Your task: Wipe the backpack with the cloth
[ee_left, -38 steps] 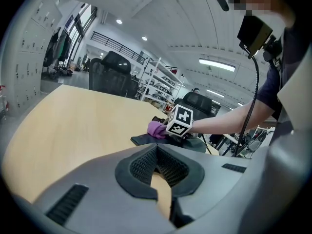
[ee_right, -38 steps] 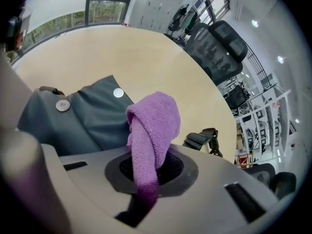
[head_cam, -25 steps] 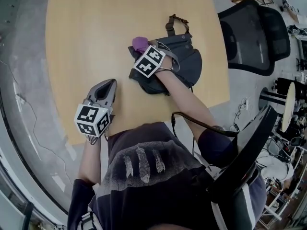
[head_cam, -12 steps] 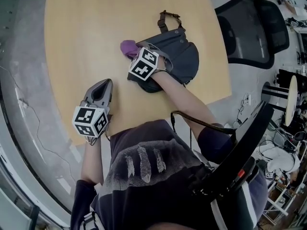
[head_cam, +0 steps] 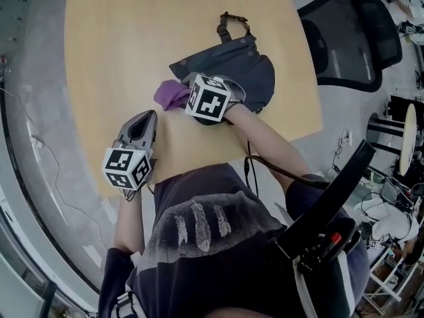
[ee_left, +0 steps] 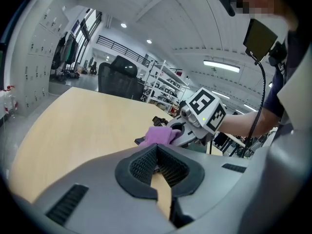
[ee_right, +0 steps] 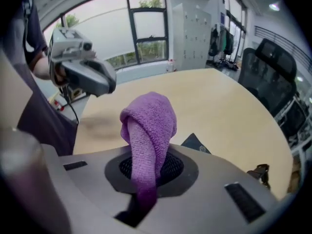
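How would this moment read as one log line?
right hand-held gripper: shut on purple cloth | cloth: at backpack edge | left hand-held gripper: shut, empty, above table

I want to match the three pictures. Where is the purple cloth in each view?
Head view: purple cloth at centre, beside the backpack.
Left gripper view: purple cloth at centre, beyond the fingers.
Right gripper view: purple cloth at centre, clamped between the fingers.
Shared landmark: the wooden table.
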Tool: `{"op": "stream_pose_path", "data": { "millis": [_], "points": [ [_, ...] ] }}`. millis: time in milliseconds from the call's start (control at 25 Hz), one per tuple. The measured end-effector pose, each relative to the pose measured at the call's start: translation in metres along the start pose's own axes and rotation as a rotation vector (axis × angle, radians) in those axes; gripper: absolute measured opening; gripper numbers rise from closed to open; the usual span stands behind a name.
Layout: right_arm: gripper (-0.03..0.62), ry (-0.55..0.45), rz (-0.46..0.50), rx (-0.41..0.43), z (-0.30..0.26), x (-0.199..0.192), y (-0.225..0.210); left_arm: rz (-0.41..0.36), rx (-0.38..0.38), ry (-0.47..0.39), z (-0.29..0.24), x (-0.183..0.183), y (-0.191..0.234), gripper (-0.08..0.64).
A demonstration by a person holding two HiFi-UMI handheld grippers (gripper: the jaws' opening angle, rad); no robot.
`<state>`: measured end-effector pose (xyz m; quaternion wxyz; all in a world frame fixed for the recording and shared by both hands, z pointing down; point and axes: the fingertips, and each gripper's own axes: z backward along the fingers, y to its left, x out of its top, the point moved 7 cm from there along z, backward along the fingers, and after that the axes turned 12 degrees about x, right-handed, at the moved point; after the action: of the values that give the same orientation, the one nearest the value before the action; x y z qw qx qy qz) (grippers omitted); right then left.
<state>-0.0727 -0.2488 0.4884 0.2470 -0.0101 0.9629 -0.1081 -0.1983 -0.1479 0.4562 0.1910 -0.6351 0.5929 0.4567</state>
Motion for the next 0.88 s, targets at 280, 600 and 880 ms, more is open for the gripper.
{"op": "stream_pose_path", "data": {
  "millis": [280,600,880],
  "points": [
    [0.030,0.115,0.000,-0.177,0.009,-0.026,-0.009,-0.021,-0.009,-0.003,0.006,0.000,-0.022,0.008],
    [0.029,0.238,0.005,-0.326,0.044,-0.089,-0.044,-0.034,0.004,-0.005,0.008,-0.004,-0.041,0.008],
    [0.030,0.269,-0.092,-0.422,0.085,-0.147,-0.074,-0.060,-0.011,-0.002,0.005,-0.003,-0.063,0.008]
  ]
}}
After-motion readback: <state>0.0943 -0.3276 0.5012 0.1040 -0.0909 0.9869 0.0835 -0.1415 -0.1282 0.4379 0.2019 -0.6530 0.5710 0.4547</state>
